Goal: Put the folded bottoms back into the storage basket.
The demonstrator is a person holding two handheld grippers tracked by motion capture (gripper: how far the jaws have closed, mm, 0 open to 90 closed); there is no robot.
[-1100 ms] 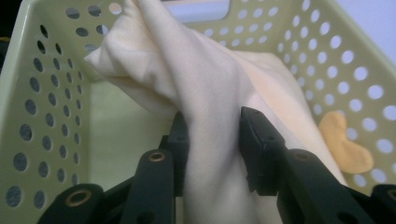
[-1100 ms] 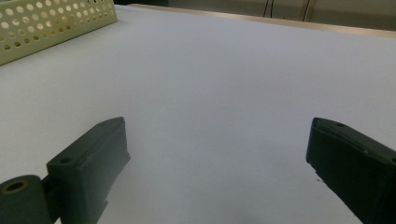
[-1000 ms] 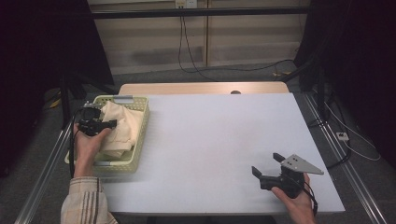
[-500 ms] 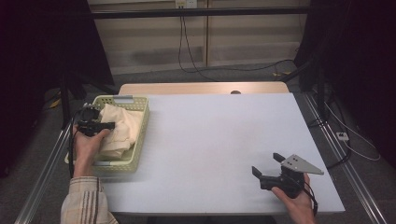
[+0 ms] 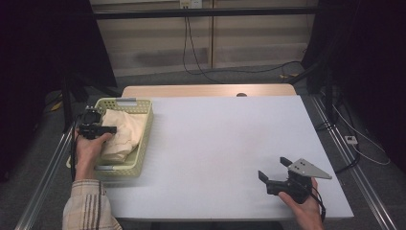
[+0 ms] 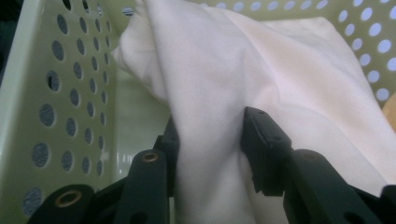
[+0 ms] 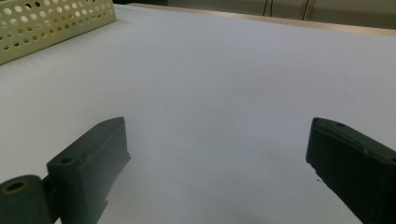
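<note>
A cream cloth (image 5: 125,132) lies bunched in a pale green perforated basket (image 5: 146,129) at the table's left. My left gripper (image 5: 112,129) reaches into the basket from its left side. In the left gripper view a fold of the cloth (image 6: 261,60) fills the gap of the gripper (image 6: 210,135) and both pads touch it. The jaws have just been opening a little with the fold still between them. My right gripper (image 5: 274,168) rests low over the white table (image 5: 225,134) at the near right. It stands open (image 7: 217,149) with nothing between its jaws.
The basket wall (image 6: 56,93) stands close on the left of my left gripper. The basket (image 7: 46,23) sits far across the table from my right gripper. A wooden strip (image 5: 206,91) runs along the table's far edge. Metal rails flank both sides.
The left gripper has shifted slightly toward the near side of the basket with the cloth in its jaws. The right gripper has stayed in place.
</note>
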